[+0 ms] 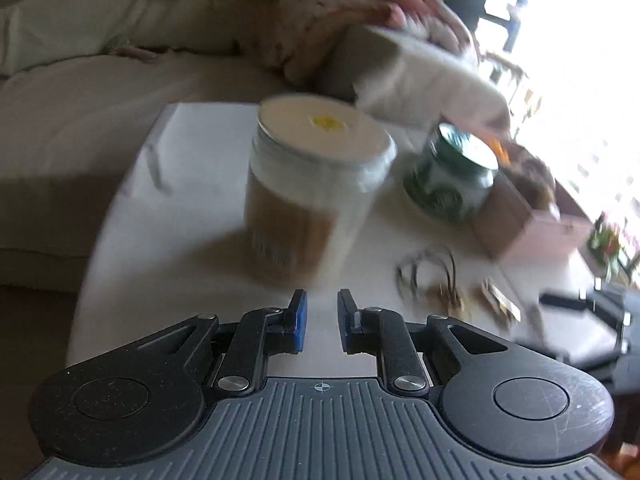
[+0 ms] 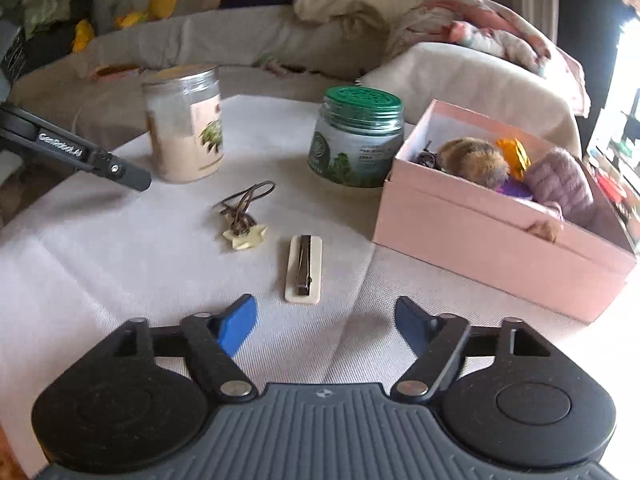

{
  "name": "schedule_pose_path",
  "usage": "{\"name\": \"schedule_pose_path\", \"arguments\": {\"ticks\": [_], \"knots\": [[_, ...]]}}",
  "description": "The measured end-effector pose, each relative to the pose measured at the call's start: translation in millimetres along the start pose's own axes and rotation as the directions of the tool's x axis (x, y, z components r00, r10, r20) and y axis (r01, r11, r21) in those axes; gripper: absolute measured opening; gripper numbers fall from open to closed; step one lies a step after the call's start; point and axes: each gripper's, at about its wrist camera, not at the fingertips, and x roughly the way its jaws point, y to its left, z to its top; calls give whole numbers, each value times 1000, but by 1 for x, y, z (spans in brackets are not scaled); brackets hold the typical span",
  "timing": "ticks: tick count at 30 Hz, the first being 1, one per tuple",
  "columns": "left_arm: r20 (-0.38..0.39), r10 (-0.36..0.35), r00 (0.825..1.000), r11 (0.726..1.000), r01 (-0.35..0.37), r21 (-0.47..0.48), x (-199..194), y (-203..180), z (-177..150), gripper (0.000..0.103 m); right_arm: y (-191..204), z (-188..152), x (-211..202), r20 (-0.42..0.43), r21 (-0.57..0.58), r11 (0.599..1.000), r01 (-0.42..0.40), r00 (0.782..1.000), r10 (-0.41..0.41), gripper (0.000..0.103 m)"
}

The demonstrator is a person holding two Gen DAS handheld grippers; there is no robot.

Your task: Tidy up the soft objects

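A pink box point(image 2: 472, 236) at the right of the white table holds soft things: a brown furry ball point(image 2: 472, 160), an orange piece point(image 2: 514, 152) and a mauve fluffy piece point(image 2: 560, 178). My right gripper point(image 2: 324, 322) is open and empty, low over the table, just in front of a hair clip point(image 2: 303, 269). My left gripper point(image 1: 322, 318) has its jaws narrowly apart and empty, in front of a tall jar point(image 1: 316, 192); its view is blurred. The pink box shows there too point(image 1: 516, 224). The left gripper's finger shows in the right wrist view point(image 2: 96, 160).
A cord necklace with a star pendant point(image 2: 244, 216) lies mid-table. A green-lidded jar point(image 2: 356, 140) stands beside the box, the tall jar point(image 2: 186, 122) to its left. A sofa with cushions and a blanket point(image 2: 480, 36) lies behind. The table edge point(image 1: 86, 264) is left.
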Motion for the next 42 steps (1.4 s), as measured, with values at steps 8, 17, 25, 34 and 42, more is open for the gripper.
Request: {"name": "schedule_pose_path", "arguments": {"ticks": [8,17,25,34,42], "knots": [[-3,-21,1000,1000,21,2,45,-6,18,18,-8,2,9,-19,53,998,-20,1000,21,94],[-4,-154,988,986,154,67,38,-54,0,18,-7,2,10,-25,47,998,-32,999,33,98],[-27,-99,995,951,102,292,54,-115,-17,19,-6,2,10,-25,47,998,-32,999,33,98],[14,70,997,906,-69,417,47,-108,-34,32,-7,2,9,-25,46,998,-32,999,33,98],[-53,-32,998,948,47,314,52,-95,-22,45,-6,2,9,-25,46,998,-32,999,33,98]]}}
